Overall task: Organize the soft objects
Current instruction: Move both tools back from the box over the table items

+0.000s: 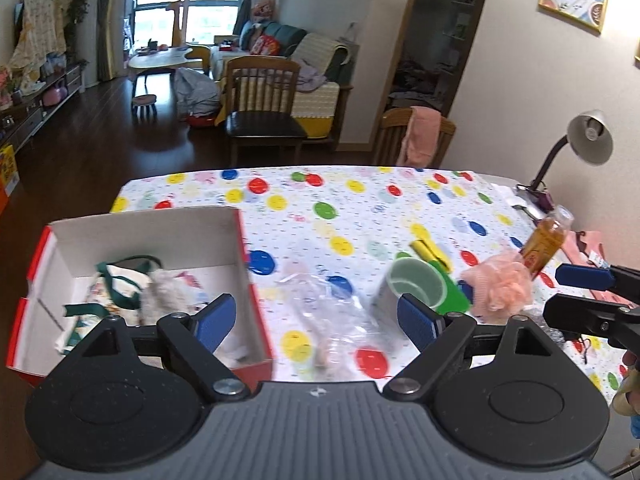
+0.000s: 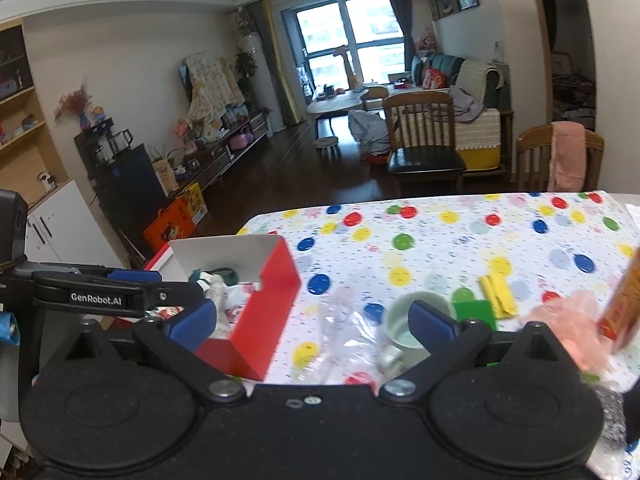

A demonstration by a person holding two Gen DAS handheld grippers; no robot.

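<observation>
Left hand-held gripper [image 1: 316,320] released, jaws spread wide, nothing between them, hovering over a crumpled clear plastic bag [image 1: 324,312] on the polka-dot bench [image 1: 360,200]; right hand-held gripper [image 2: 312,320] likewise spread and empty, over the same bag. Red cardboard box [image 1: 256,308] sits left of the bag, holding a green-trimmed cloth bag [image 1: 116,284] and a fuzzy white item [image 1: 164,292]. Right of the plastic bag: pale green mug [image 1: 416,284], pink mesh bath pouf [image 1: 500,284] just beside it, touching a tilted orange bottle [image 1: 546,240].
</observation>
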